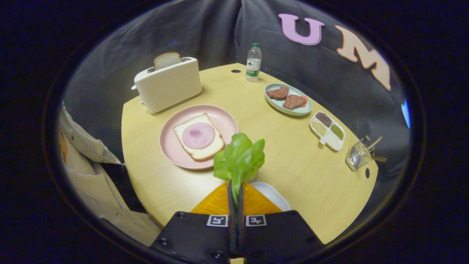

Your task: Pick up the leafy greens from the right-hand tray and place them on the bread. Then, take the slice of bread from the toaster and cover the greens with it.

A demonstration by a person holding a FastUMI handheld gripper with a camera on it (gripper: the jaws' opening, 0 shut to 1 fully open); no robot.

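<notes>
The round pale-yellow wooden surface [293, 172] carries everything, and the things on it are set in an arc, so I judge that each one can be reached from the near side without crossing another.

The white two-slot toaster [168, 85] stands at about 11 o'clock from the tool, near the far rim. A slice of light bread [167, 59] stands upright in its slot with the top half out, which leaves a free edge to take hold of later.

The round pink plate [172, 146] lies just ahead of the tool, toward 11 o'clock. On it a square slice of white bread [183, 139] lies flat with a round pink slice of ham [198, 135] in its middle. It is open upward, ready to receive the next layer.

The white tray [273, 194] is just beside the fingers at about 3 o'clock, low and partly hidden by them. It looks empty where I can see it.

The bright green leafy greens [240, 157] are held in the air between the fingertips, above the near rim of the plate and not yet over the bread. The long axis runs from the stem, pinched between the fingers, toward 12 o'clock, away from the tool, and the leaves spread out at the far end. Holding the stem keeps the leaves free to fall flat.

The black tool with orange fingers [235, 194] is nearly closed, both fingers pressing on the thin stem.
</notes>
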